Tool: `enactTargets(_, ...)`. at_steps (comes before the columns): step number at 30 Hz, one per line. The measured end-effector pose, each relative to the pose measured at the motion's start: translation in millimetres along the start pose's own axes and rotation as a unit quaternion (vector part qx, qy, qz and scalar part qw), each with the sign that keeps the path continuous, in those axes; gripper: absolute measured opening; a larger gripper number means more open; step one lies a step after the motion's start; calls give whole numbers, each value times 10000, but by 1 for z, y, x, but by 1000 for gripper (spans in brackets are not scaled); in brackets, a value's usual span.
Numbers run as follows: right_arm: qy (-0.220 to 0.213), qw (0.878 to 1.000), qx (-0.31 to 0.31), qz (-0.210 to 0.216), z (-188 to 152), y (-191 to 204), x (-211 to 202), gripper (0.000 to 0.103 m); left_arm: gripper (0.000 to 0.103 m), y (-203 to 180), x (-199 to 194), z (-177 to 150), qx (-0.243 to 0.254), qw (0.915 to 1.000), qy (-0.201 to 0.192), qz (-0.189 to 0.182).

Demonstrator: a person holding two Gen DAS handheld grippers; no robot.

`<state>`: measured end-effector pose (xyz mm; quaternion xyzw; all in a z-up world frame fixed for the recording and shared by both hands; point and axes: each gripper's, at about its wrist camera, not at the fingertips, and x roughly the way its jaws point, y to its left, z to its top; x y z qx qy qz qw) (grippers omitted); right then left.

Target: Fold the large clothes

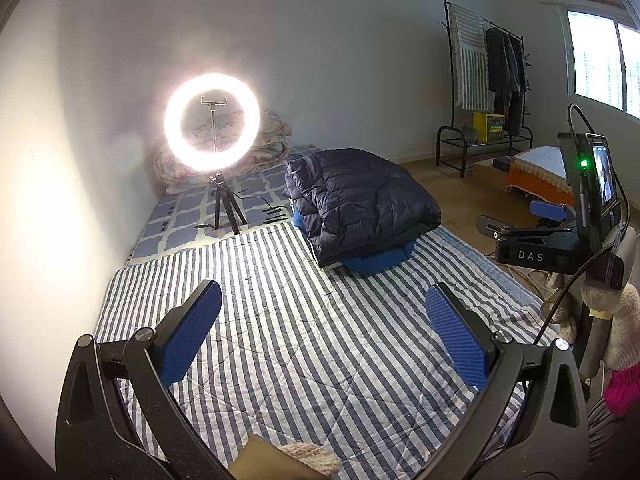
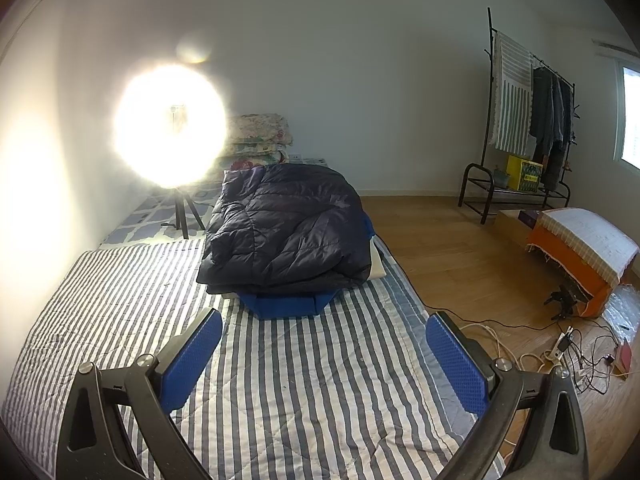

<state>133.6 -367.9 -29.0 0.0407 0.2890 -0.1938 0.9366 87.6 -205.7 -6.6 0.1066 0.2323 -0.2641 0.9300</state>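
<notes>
Puffy quilted navy down jacket [image 1: 360,204] is folded into a lumpy stack on a blue fabric bundle [image 1: 380,262], near the far edge of the striped quilted mattress pad [image 1: 280,340]. Left hand-held gripper [image 1: 322,326] and right hand-held gripper [image 2: 324,356] both gape wide with nothing held, dimpled blue pads showing. Only the right view catches the tangled cables [image 2: 576,356] on the wood floor [image 2: 460,248]; glaring ring light [image 1: 212,122] sits at the back
</notes>
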Motion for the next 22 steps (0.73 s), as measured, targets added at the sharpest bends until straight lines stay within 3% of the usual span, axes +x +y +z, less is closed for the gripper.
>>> enactTargets(22, 19, 10000, -17, 66, 0, 1, 1, 103, 103, -1, -5, 2, 52, 10000, -57, 16)
